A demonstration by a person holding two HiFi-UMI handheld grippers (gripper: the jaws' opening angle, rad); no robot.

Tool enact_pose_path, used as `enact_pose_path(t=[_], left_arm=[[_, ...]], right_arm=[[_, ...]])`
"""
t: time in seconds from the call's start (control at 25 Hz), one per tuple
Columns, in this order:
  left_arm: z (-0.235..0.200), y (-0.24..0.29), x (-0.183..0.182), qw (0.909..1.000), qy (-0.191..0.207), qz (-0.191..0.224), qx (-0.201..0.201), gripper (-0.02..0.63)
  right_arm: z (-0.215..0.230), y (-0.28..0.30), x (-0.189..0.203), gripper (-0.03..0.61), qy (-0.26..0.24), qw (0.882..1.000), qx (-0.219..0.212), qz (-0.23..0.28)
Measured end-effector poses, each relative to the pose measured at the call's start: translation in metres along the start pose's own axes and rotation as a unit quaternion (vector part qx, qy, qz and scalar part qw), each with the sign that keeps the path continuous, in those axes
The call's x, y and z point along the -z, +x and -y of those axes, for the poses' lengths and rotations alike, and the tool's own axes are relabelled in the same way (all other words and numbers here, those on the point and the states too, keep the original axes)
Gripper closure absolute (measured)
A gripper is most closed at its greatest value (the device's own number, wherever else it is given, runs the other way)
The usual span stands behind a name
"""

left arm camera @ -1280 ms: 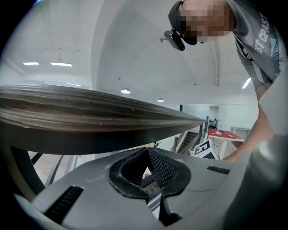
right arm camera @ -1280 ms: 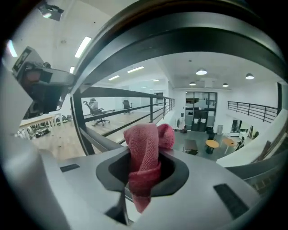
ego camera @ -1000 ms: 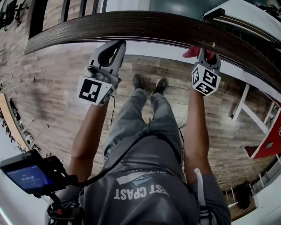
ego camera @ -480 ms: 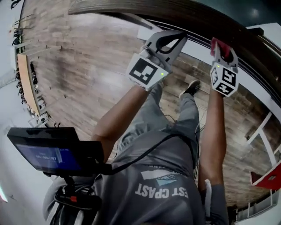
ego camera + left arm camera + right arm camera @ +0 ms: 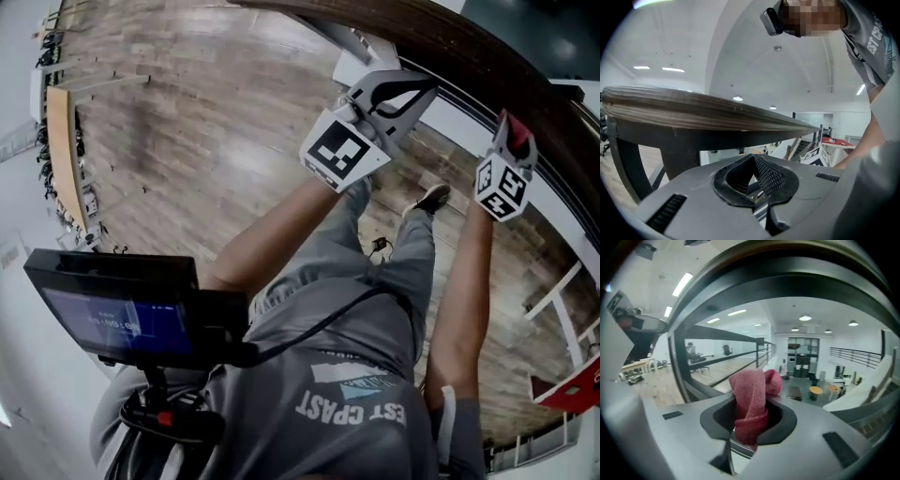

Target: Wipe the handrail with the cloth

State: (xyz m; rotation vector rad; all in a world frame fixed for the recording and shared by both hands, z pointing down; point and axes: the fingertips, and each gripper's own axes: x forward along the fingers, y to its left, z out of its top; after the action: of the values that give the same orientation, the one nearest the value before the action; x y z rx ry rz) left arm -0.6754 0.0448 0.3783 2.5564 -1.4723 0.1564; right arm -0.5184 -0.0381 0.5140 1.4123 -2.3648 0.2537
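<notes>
Right gripper view showed my right gripper [image 5: 750, 420] with jaws clamped on the red woven cloth [image 5: 750, 385], which bunched ahead of them under the dark wooden handrail [image 5: 787, 273], I judged for wiping. The left gripper [image 5: 757, 180], jaws together and empty, hung below it.

Wood-plank floor [image 5: 187, 141], streaked brown and grey, seen from steeply above. Standing on it: a person's dark shoe [image 5: 433, 198], a long pale worktop [image 5: 61, 150] along the far left edge, and at the lower right, white frame legs [image 5: 562, 305] near a red panel [image 5: 574, 389].
</notes>
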Motion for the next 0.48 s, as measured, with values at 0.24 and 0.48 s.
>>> enact_pose_path(t=[0.24,0.48], left_arm=[[-0.070,-0.022,-0.005,0.9997,-0.011,-0.017,-0.010,0.607],[-0.108,-0.069,-0.022,0.9999,-0.007,-0.013,0.003,0.607]], right_arm=[[-0.102,0.048,-0.035,0.500,0.011,0.998,-0.068,-0.002],[-0.006,0.004,-0.036,0.500,0.034,0.993,0.108,-0.029]])
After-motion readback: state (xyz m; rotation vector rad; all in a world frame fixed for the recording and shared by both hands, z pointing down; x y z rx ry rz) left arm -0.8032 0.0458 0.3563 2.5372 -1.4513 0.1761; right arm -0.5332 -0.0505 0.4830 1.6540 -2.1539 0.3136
